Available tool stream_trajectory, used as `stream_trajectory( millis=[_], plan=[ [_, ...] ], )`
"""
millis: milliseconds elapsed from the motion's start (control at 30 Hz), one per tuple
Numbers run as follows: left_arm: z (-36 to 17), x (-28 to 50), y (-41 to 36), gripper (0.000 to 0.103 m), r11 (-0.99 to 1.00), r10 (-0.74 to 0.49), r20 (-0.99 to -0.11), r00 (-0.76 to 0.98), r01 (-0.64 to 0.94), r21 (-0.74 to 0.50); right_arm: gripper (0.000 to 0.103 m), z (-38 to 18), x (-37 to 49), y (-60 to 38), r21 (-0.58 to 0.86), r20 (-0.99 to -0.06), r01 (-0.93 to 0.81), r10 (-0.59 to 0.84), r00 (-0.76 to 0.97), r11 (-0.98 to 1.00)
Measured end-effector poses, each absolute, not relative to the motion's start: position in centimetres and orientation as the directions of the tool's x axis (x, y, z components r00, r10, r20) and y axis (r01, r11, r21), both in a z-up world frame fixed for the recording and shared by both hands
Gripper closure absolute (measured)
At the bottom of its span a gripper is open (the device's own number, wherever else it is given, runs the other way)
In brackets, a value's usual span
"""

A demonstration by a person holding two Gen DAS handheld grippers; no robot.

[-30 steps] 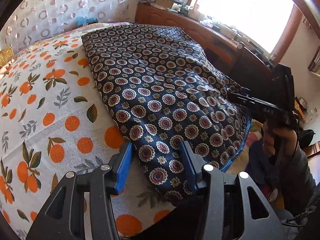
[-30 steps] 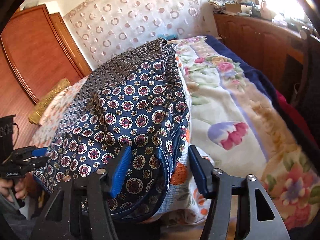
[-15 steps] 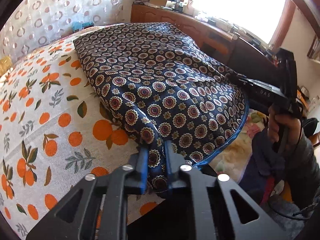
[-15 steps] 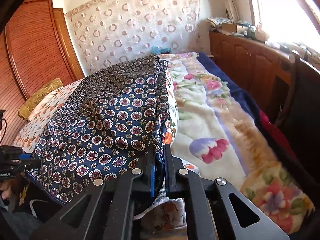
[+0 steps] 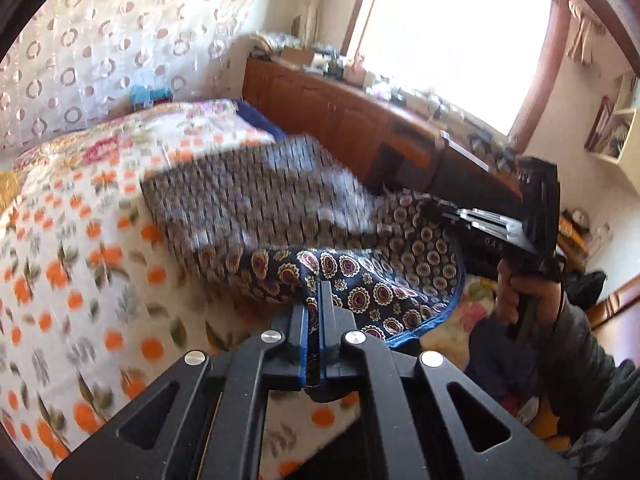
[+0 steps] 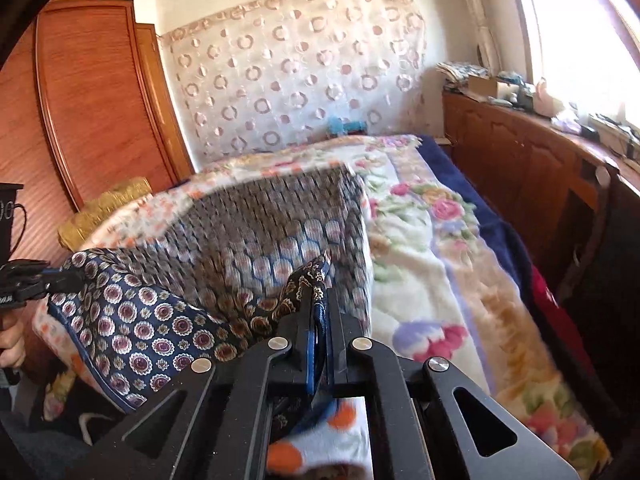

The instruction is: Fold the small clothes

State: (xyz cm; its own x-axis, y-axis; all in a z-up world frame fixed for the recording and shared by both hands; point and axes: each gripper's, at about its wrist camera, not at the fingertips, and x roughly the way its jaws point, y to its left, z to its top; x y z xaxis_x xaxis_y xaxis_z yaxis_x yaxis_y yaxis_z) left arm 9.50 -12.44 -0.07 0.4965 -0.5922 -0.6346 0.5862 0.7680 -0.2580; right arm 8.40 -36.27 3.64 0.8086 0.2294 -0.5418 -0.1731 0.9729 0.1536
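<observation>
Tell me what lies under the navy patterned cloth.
Under the cloth lies the orange-print sheet, with a floral blanket beside it. Both grippers, left and right, pinch its near edge. Anything beneath its middle is covered.

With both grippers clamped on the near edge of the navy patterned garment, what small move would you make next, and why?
Probably carry both corners forward toward the far edge, keeping them level. The left gripper and right gripper are each shut on a near corner of the navy patterned garment, whose near part is lifted off the orange-print bedspread while the far part looks blurred, so where that part lies is unclear.
</observation>
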Motion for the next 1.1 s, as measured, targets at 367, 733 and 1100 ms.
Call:
stream_trajectory(
  millis=[367,733,1100],
  plan=[
    [2.6,23.6,-10.9,0.099,0.802,-0.585,-0.619,0.524,0.485,-0.348,0.100,8.8,22.5,-34.9,0.069,-0.586,-0.214,0.213,0.782,0.974],
    [-3.8,34.2,-8.5,0.099,0.848,-0.527,-0.699,0.484,0.351,-0.396,0.053,8.3,31.0,-35.7,0.065,-0.630,-0.223,0.213,0.747,0.973],
    [-6.1,37.1,-7.8,0.099,0.863,-0.503,-0.730,0.463,0.321,-0.390,0.046,8.8,22.3,-36.4,0.127,-0.517,-0.217,0.251,0.818,0.968]
  ],
)
